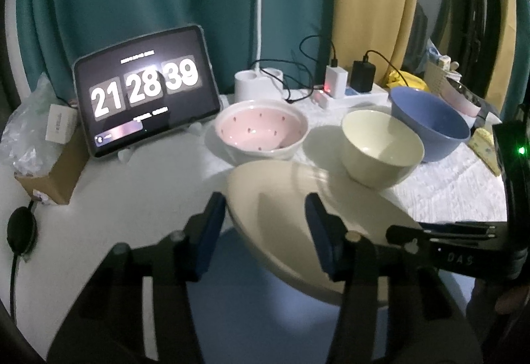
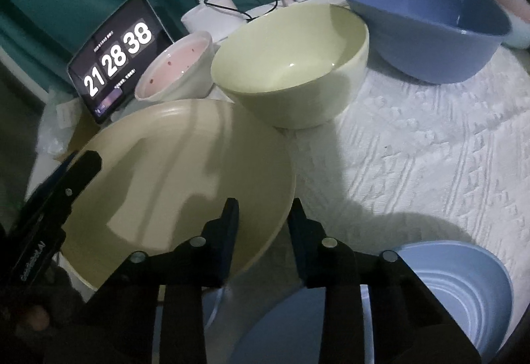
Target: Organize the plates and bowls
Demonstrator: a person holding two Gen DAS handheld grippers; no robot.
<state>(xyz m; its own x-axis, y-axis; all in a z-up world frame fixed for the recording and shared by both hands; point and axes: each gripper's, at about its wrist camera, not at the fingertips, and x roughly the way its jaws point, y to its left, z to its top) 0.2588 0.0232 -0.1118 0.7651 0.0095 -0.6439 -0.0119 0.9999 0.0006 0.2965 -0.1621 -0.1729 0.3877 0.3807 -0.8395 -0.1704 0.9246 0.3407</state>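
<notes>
Both grippers' jaws straddle opposite rims of the smooth, round cream plate (image 2: 185,172); contact unclear, above a quilted white cloth (image 2: 414,148)

The tablet (image 1: 145,89), standing up and to the left of the left gripper (image 1: 265,231), shows a flip clock reading 21 28 39; in the right wrist view the same tablet (image 2: 121,54), far up-left of the right gripper (image 2: 263,218), reads 21 28 38. The small lines of text above and below the digits are too blurred to read. On the black body of the other gripper (image 1: 460,259), right of the left claw, faint letters look like "DAS".
</notes>
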